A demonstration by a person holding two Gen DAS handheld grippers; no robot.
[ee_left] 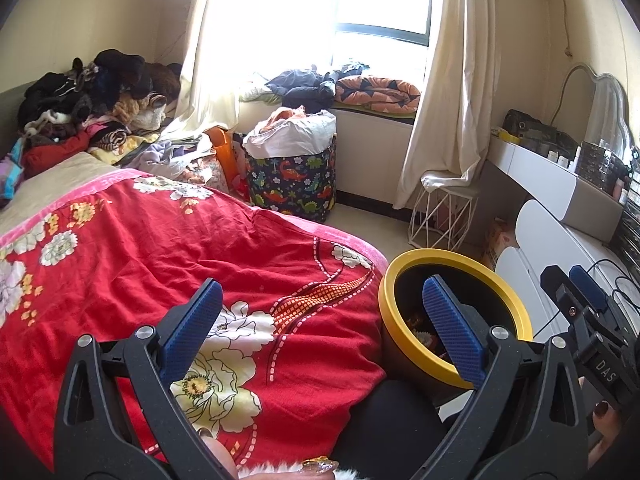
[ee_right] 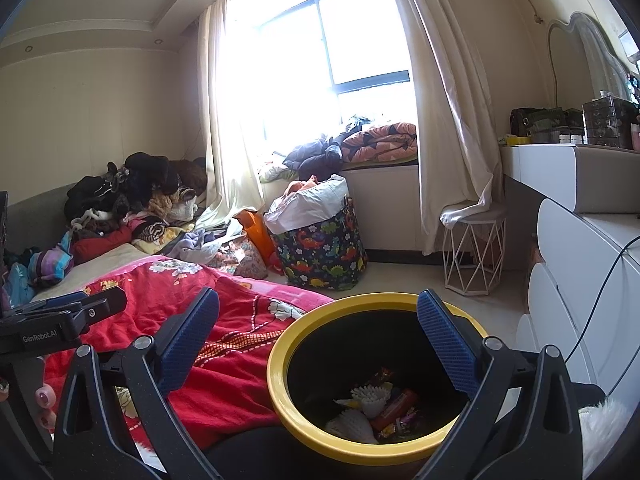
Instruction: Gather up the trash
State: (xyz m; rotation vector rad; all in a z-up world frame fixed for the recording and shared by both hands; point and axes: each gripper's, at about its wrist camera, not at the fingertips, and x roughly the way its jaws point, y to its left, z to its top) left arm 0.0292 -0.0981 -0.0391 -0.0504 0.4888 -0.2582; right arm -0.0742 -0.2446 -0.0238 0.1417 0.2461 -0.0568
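Since both grippers are spread wide with nothing between their blue pads, no trash is in hand, and what has been gathered lies in the bin [ee_right: 378, 376].

Largest first: the bed [ee_left: 160, 264] under its red quilt fills the left; it is soft and rumpled, so light scraps could hide in its folds. No loose trash shows on it from either view. Its rounded corner nearly touches the bin, leaving little room on that side. To the right, white drawers [ee_right: 568, 280] stand near the bin, with open floor beyond toward the stool [ee_right: 474, 256].

The bin, black with a broad yellow rim, looks rigid and probably light; the rim is likely the surest place to pinch it. It sits just beside what looks like the person's dark-clad leg.

Inside, wrappers [ee_right: 394, 406] and white paper cups lie at the bottom: thin, crinkly, probably weightless and slippery, best nipped by an edge.

The left gripper [ee_left: 320, 328] hangs over the quilt's edge; the right gripper [ee_right: 318, 340] hovers above the bin's mouth.
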